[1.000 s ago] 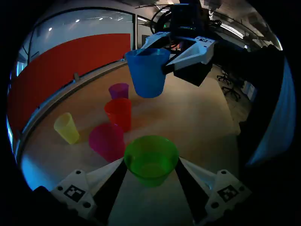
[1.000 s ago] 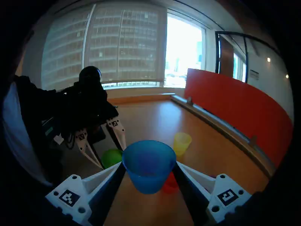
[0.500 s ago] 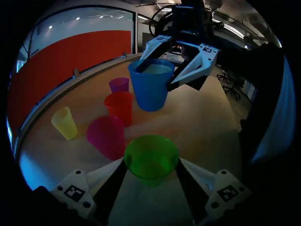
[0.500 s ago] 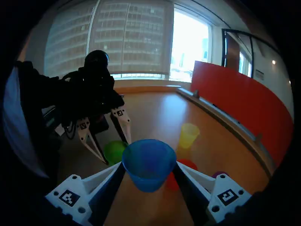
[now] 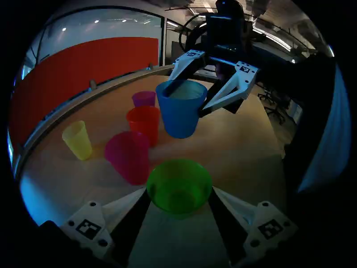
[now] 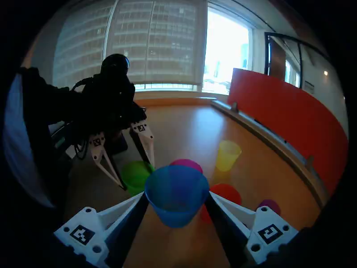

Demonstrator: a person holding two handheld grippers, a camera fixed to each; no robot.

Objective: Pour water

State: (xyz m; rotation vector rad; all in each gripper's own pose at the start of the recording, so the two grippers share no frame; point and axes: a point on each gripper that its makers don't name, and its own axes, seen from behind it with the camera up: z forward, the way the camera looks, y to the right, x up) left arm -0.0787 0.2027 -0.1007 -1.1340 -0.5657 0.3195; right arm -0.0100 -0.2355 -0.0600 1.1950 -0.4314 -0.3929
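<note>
**Q:** What could go wrong from here?

**A:** My right claw [image 6: 177, 198] grips the blue cup [image 6: 176, 192], with both fingers pressed to its sides. The cup is upright and lifted off the desk [image 5: 241, 143]. My left claw [image 5: 178, 194] is closed the same way on the green cup [image 5: 179, 190]. The blue lip is not yet over the green mouth. If I tipped now, I judge the stream would land on the desk, or in the pink cup [image 5: 128, 154] or red cup [image 5: 143, 123] standing nearby. The thin walls may also flex or slip once I tilt. I cannot tell whether the blue cup holds water.

**Q:** Where does each cup sit relative to its claw?

**A:** Each sits between its own claw's fingertips, mouth open to the camera. Seen from the left claw, the blue cup hangs ahead of and above the green one, apart from it. The yellow cup [image 5: 78, 139] and purple cup [image 5: 143, 98] stand farther off on the desk.
</note>
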